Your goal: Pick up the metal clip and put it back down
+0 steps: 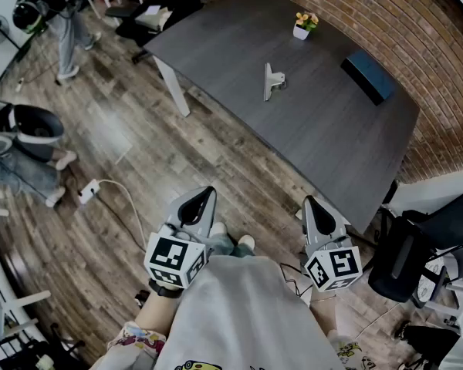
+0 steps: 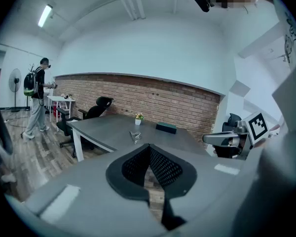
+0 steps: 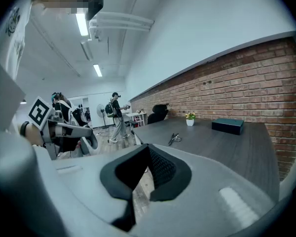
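metal clip (image 1: 272,81) lies lengthwise away from the person (image 1: 239,314); left tool (image 1: 207,194), right tool (image 1: 309,202) closed, empty.

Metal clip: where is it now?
In the head view the silver metal clip lies near the middle of the dark grey table, below the small white flower pot and left of the dark teal box.

Reading no words, numbers or brands; noting only coded squares on left marker cube (image 1: 172,259), right marker cube (image 1: 333,267), lower frame.
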`<state>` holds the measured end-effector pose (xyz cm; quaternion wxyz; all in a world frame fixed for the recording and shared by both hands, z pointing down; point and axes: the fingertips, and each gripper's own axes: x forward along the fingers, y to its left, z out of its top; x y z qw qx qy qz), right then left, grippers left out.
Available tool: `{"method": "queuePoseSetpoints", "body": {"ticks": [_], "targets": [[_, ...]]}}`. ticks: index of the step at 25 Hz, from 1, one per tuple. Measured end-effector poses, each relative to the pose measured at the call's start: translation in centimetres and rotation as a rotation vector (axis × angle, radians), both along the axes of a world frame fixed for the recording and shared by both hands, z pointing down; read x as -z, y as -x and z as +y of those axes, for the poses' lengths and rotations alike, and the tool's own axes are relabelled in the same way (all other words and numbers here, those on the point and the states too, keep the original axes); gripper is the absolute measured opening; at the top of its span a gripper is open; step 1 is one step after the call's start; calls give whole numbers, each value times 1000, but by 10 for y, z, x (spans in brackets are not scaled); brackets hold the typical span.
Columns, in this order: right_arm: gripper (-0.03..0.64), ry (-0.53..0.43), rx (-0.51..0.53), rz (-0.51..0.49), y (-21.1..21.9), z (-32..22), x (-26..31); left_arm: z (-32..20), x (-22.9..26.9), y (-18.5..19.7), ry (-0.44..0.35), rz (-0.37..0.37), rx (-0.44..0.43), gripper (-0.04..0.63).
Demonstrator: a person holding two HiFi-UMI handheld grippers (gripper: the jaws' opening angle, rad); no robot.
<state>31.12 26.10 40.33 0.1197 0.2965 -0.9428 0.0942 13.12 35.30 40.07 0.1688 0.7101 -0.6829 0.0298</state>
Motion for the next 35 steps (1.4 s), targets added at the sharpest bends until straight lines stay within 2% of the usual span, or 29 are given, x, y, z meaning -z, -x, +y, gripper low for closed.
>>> {"method": "queuePoseSetpoints", "body": {"ticks": [4,10,12,20,27,35], "targets": [[2,-23,13,-3,-15,8,4,11,6,-9,-17,2,27,5],[2,-41,28,-60,-32,11,8,28,9,-20,-45,-9,62,2],[3,-33,33,-78,-34,16,9,35,8,-23,-47,-5,62,20],[98,11,94,-77,-12,20,2,38,7,-14,-35,-9,82,91],[144,20,103,-69,30,-8,-1,7,-3,28,-41,5,70,132],[166,18,107,-61,117,-63,10,-55,8,107,-40,-14,37,161]]}}
